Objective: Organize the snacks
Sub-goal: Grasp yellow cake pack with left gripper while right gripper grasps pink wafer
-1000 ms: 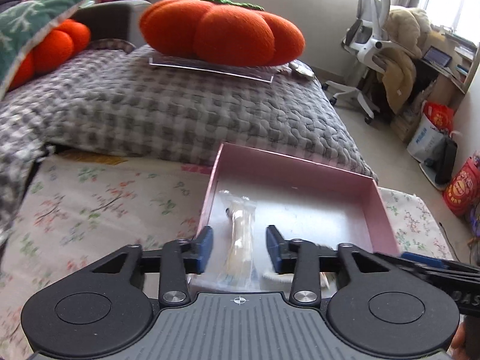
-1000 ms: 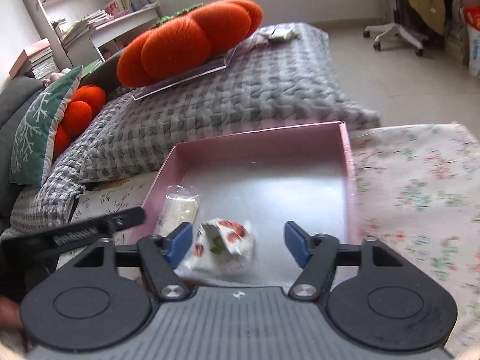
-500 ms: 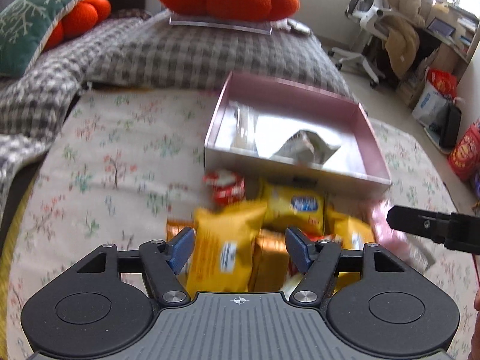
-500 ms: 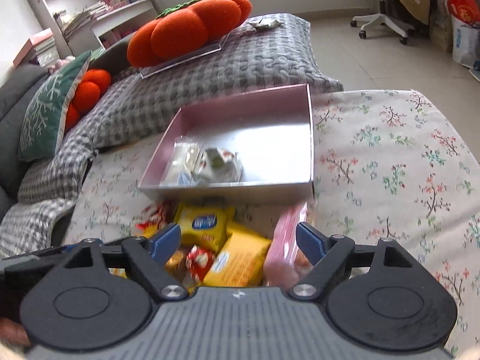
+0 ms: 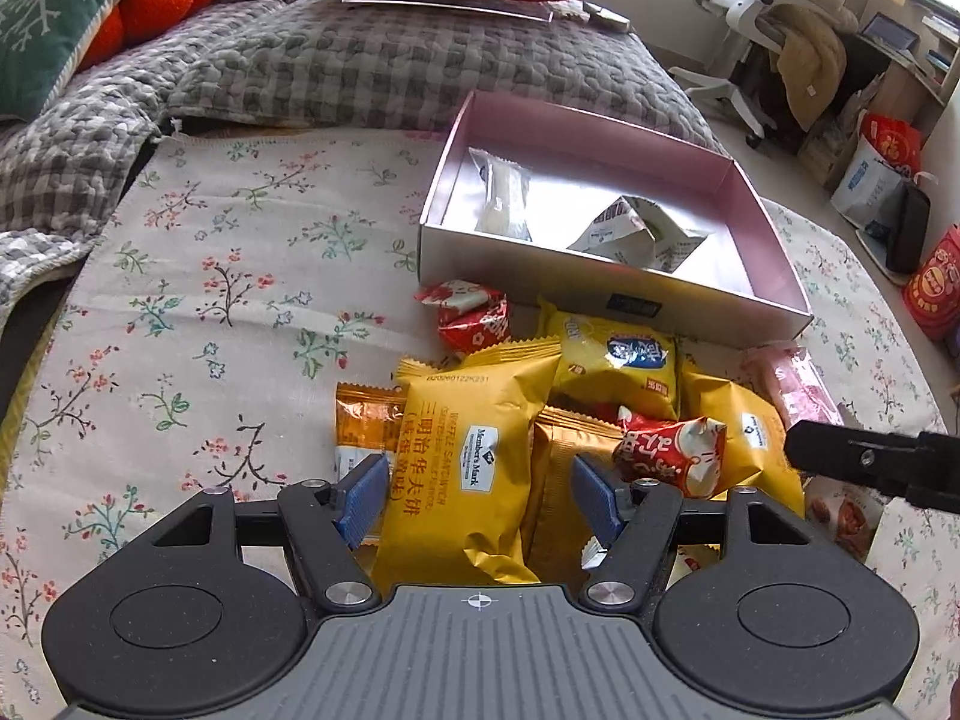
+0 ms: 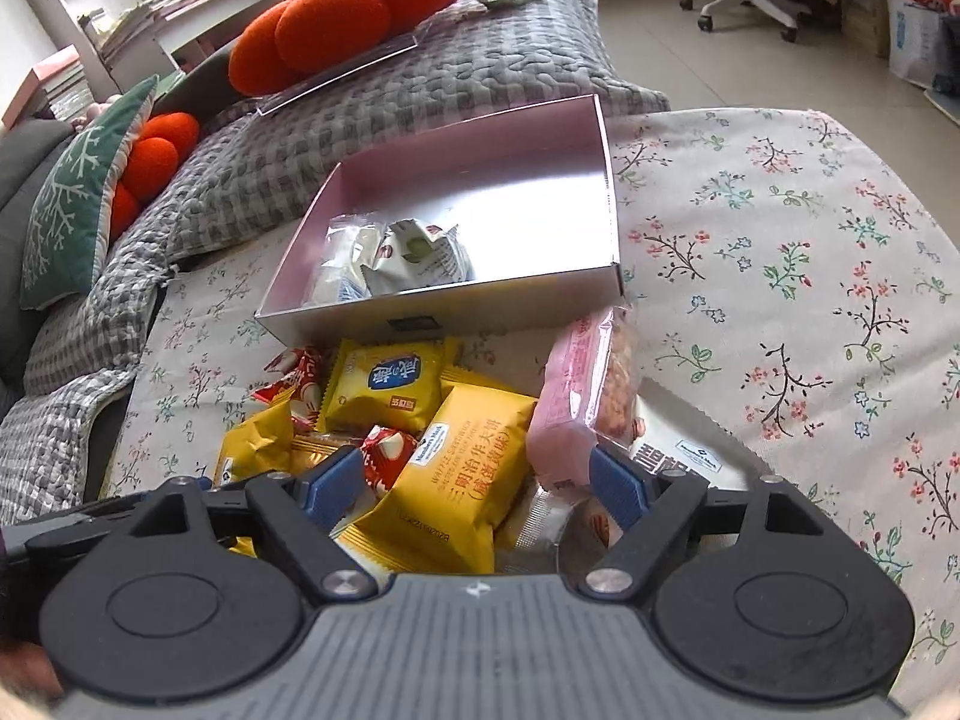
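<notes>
A: How are the two tongs sitting?

B: The left gripper (image 5: 477, 489) is hanging over the snack heap with its jaws parted. A yellow waffle sandwich packet (image 5: 474, 468) is lying between the blue pads, but the pads are not pressing on it. The right gripper (image 6: 477, 483) is standing wide too, its jaws spread around another yellow waffle packet (image 6: 462, 474), again with no squeeze showing. Neither one is carrying anything.

A: What is lying around them?

B: A pile of snacks is sitting on the floral tablecloth (image 5: 198, 312). Beside the left gripper's right pad, a small red-and-white candy packet (image 5: 672, 450) is resting on the yellow packs. A pink wrapped snack (image 6: 576, 402) is leaning just beside the right gripper's right pad, and a white packet (image 6: 690, 456) is lying under it. A yellow pack with a blue label (image 6: 390, 384) is lying nearer the box.

A: And the box?

B: The pink box (image 5: 774, 252) is sitting just beyond the pile, open on top. Inside, a clear-wrapped pale snack (image 5: 504, 198) is lying by the left wall, and a crumpled white packet (image 5: 636, 234) is lying next to it.

A: Beyond that?

B: A grey checked blanket (image 5: 360, 60) and an orange pumpkin cushion (image 6: 360, 18) are sitting behind the table.
</notes>
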Tool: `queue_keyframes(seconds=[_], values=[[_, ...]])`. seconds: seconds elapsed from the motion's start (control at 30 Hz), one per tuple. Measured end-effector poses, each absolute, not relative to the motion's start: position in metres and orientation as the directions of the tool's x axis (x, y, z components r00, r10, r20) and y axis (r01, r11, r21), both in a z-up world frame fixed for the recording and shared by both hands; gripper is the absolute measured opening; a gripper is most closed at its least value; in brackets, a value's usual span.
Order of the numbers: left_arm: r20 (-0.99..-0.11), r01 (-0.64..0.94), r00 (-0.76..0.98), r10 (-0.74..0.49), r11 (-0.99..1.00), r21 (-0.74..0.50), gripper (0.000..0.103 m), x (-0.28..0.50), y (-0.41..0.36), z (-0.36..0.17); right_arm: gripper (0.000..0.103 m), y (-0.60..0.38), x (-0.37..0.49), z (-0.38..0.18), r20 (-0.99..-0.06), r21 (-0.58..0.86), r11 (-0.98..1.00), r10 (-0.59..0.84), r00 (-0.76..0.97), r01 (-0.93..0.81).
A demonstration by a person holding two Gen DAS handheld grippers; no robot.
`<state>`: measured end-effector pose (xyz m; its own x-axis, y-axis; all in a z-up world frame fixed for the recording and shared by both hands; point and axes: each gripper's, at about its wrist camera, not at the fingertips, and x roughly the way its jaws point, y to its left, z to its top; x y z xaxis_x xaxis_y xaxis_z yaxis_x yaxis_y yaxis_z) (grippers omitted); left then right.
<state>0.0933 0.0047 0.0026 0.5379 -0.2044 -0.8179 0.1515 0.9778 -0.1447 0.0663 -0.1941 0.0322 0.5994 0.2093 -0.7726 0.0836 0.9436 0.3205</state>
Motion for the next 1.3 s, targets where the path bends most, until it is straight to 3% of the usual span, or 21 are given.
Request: queue_keyframes(seconds=[0.43, 0.9, 1.3], values=[[-0.820, 0.149, 0.536, -0.201, 0.979, -0.143, 0.067, 0.094, 0.006, 0.000, 0.080, -0.213, 0.064, 0.046, -0.744, 0.277, 0.951, 0.119, 0.657, 0.141], [-0.826, 0.137, 0.532, -0.187, 0.981, -0.134, 0.067, 0.097, 0.008, -0.005, 0.078, -0.227, 0.093, 0.013, -0.813, 0.178, 0.959, 0.018, 0.582, 0.219], [-0.820, 0.138, 0.539, -0.192, 0.981, -0.139, 0.064, 0.098, 0.008, -0.006, 0.063, -0.225, 0.099, 0.006, -0.818, 0.189, 0.958, 0.032, 0.574, 0.216]])
